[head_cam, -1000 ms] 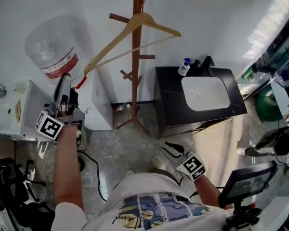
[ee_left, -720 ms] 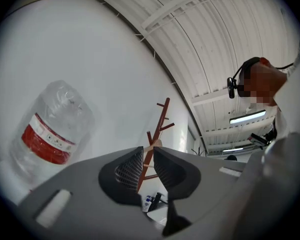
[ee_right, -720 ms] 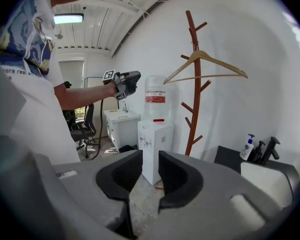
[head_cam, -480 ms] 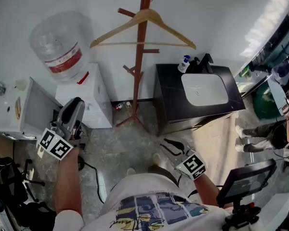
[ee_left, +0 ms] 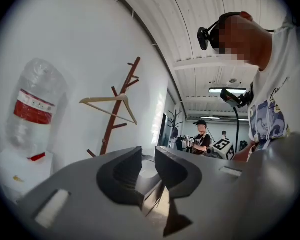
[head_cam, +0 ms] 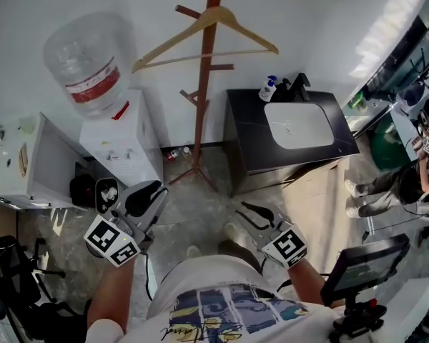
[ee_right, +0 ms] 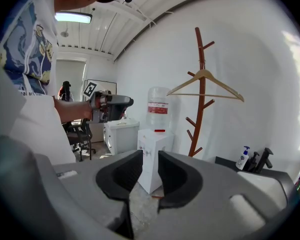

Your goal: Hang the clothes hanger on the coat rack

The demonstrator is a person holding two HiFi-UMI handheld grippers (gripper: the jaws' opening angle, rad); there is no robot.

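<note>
The left gripper (ee_left: pixel 148 156) is standing only slightly parted. Its jaws have just been opening, and its fingers (ee_left: pixel 124 170) are holding and touching nothing. The right gripper (ee_right: pixel 150 160) is showing a similar narrow gap, its fingers (ee_right: pixel 179 176) released and empty, with only floor showing between them. The clothes hanger (head_cam: pixel 206 36) is hanging on the coat rack (head_cam: pixel 201 113), well ahead of and above both pairs of fingers, clear of them, against the white wall (head_cam: pixel 307 20).
</note>
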